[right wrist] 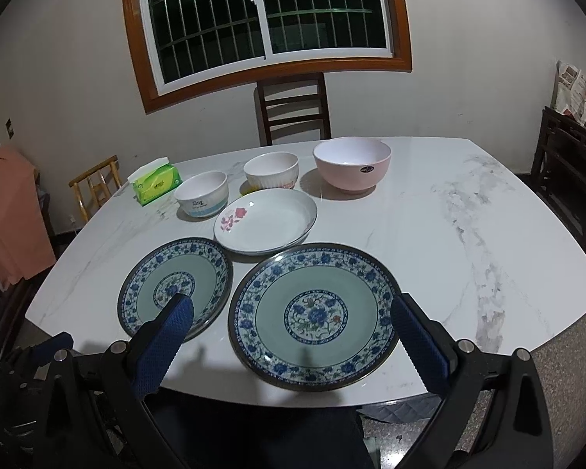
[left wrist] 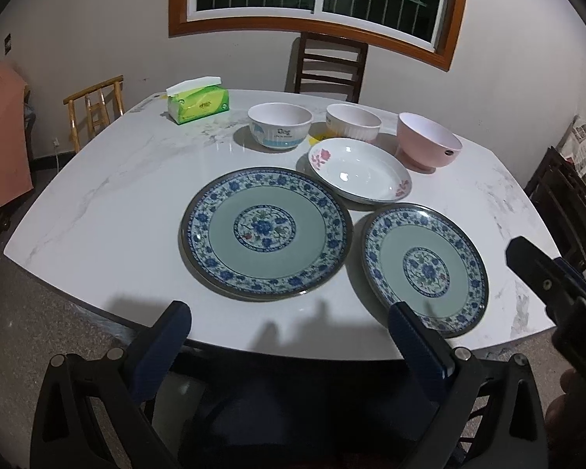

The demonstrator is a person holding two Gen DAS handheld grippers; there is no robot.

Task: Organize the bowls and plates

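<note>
Hovering | right hand-held gripper spread wide, empty | large plate between fingertips

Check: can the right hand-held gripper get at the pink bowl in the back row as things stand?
Probably yes. The right hand-held gripper is open and empty, above the near blue-patterned round plate. The pink bowl stands apart at the row's right end; low plates lie between, nothing tall.

1. Off-white wall holds a wood-framed barred window, dark outside.
2. Dark chair behind the marble table; a bamboo chair stands left.
3. Speckled floor.
</note>
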